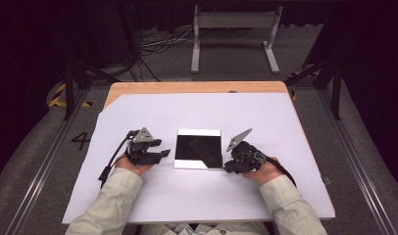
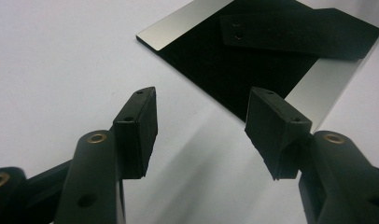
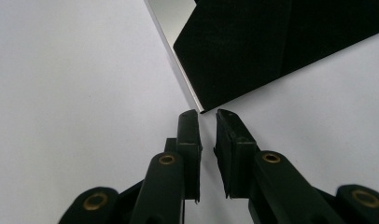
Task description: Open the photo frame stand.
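Observation:
A glossy black square plate [image 1: 198, 149] with silvery strips along two edges lies flat on the white sheet, between my two grippers. My left gripper [image 1: 165, 152] rests just left of it, jaws wide apart with nothing between them. In the left gripper view the gripper [image 2: 204, 100] points at the plate's [image 2: 234, 60] near edge without touching it. My right gripper [image 1: 227, 166] sits at the plate's near right corner. In the right gripper view its jaws [image 3: 206, 114] stand a narrow slit apart, just short of the plate's [image 3: 253, 46] corner, gripping nothing.
The white sheet [image 1: 197, 196] covers most of a wooden table [image 1: 187, 87]. Beyond the far edge, a grey metal stand [image 1: 234, 29] and loose cables [image 1: 158, 44] are on the floor. Dark frame legs stand at both sides.

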